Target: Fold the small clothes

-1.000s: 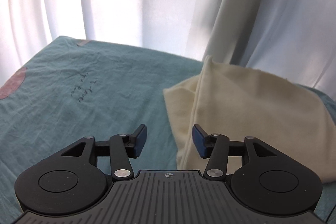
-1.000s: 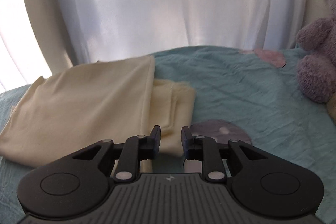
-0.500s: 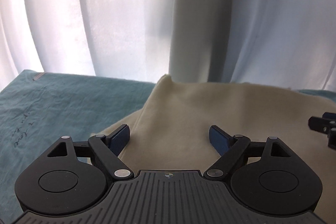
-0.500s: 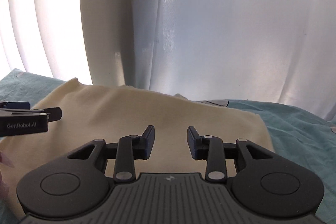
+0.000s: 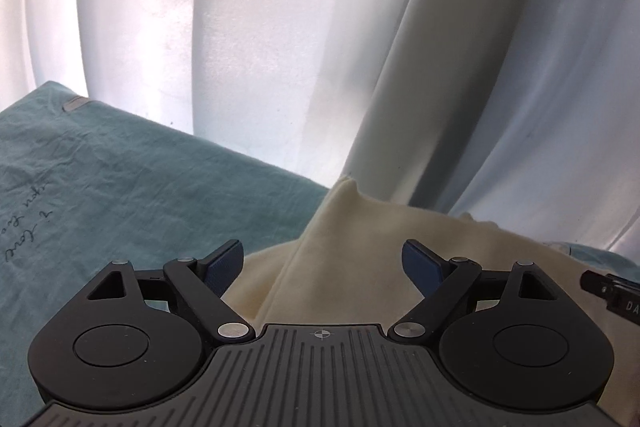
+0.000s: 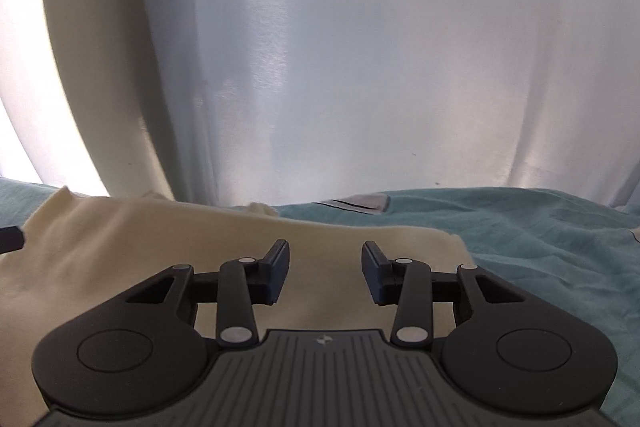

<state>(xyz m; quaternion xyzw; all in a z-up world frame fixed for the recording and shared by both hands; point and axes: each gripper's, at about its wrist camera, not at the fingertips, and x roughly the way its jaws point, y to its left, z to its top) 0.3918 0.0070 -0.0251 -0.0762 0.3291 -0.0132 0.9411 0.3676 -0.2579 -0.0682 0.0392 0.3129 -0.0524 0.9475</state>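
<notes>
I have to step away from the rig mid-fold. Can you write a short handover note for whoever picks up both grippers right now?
Left gripper: open, empty, over the left part of the cream garment.
Right gripper: open, empty, over the garment's right part.
The garment lies on the teal sheet near the white curtain, with at least one fold showing along its left side.
Done: partly folded, nothing held.
Left: probably grip an edge, finish folding and flatten.
</notes>
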